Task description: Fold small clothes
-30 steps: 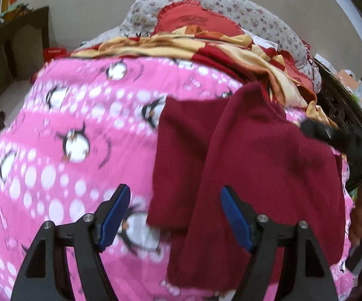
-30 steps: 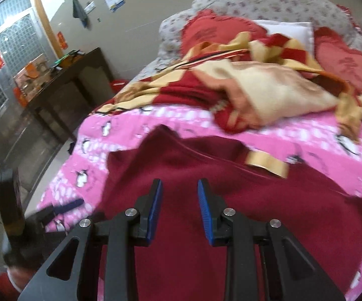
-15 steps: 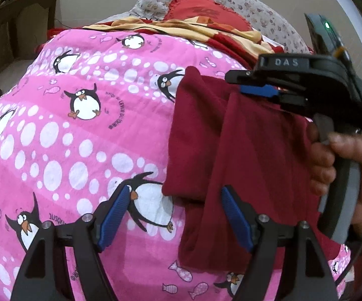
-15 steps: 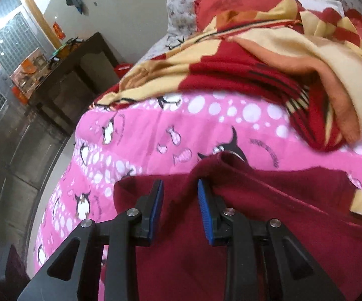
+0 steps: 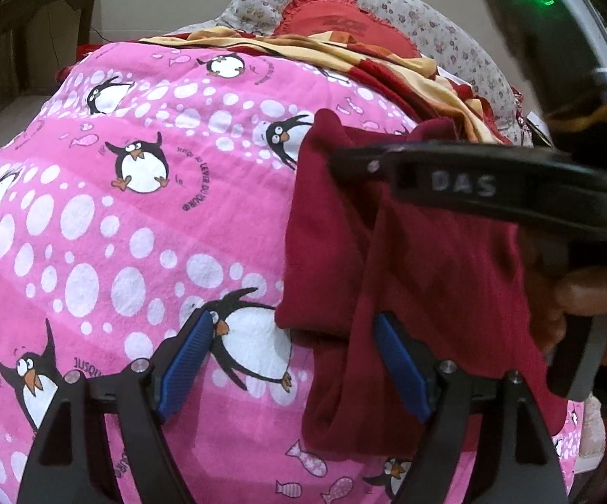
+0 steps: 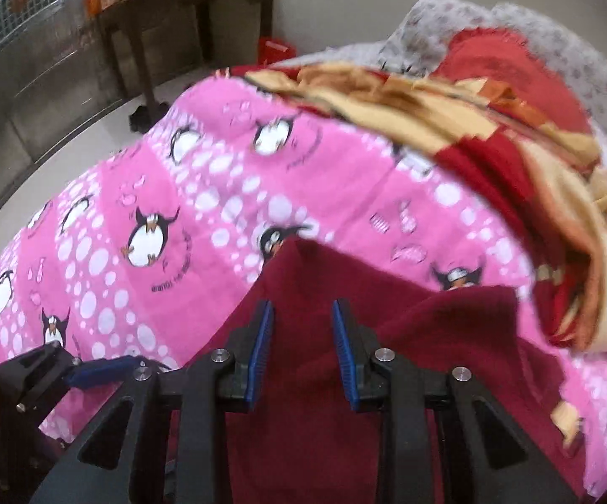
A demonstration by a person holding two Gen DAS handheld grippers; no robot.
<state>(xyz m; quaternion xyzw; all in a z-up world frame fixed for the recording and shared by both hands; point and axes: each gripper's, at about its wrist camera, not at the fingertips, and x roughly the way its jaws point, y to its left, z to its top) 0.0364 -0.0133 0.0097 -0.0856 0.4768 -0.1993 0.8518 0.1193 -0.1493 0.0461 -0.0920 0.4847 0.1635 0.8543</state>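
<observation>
Left wrist view: maroon garment [image 5: 408, 260] lies long away from the released left claw [image 5: 292, 361]; right claw [image 6: 301, 338] (half-closed, grasp unclear) is nearer.

One dark red fabric garment [image 5: 421, 252] is seen, on one pink penguin-print blanket [image 5: 135, 227]. One red-and-yellow patterned cloth [image 6: 492, 143], one dark wooden table [image 6: 185, 12] and two blue-padded black grippers are counted.

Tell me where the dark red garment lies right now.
The dark red garment lies on the pink penguin-print blanket, right of centre in the left wrist view, below the red-and-yellow blanket and under the right gripper.
</observation>
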